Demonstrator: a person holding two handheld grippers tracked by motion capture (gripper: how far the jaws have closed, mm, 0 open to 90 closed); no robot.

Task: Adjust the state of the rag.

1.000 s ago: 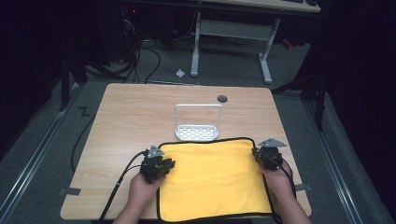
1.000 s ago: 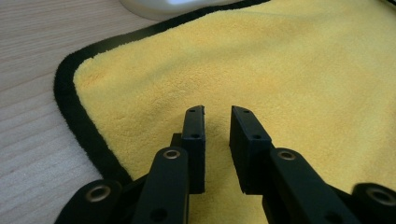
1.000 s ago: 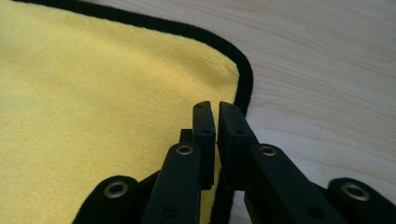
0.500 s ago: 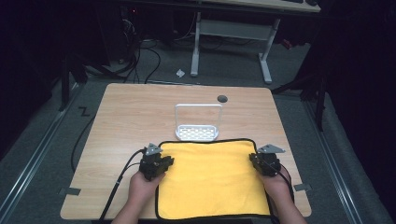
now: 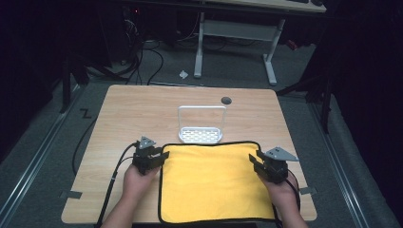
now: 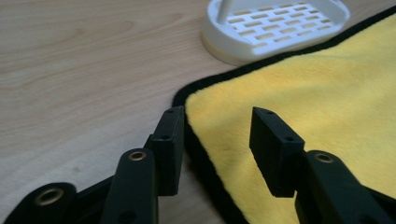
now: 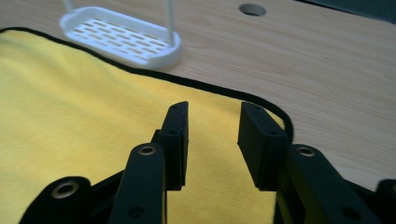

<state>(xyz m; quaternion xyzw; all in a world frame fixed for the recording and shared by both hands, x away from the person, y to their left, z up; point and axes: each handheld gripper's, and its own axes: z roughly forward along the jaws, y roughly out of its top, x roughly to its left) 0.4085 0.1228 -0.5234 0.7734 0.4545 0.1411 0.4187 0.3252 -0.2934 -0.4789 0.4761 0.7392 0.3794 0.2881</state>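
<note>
A yellow cloth (image 5: 214, 180) with black edging lies flat on the wooden table (image 5: 142, 109). My left gripper (image 5: 161, 156) hovers at its far left corner. In the left gripper view the jaws (image 6: 217, 116) straddle the black edge of the cloth (image 6: 303, 93), apart from it. My right gripper (image 5: 255, 160) hovers over the far right corner, and its own view shows its jaws (image 7: 215, 109) spread above the cloth (image 7: 70, 102). Both pairs of jaws have just been opening, and neither presses on the cloth.
A white slotted rack (image 5: 200, 134) with a tall wire handle stands just beyond the cloth's far edge; the rack (image 6: 275, 25) is close ahead of both grippers. A round cable hole (image 5: 226, 100) sits farther back. Bare wood lies to the left of the cloth.
Both pairs of jaws have gone from shut on the cloth's far corners to open. The right hand has drawn back toward the person, and the left has shifted slightly left.
</note>
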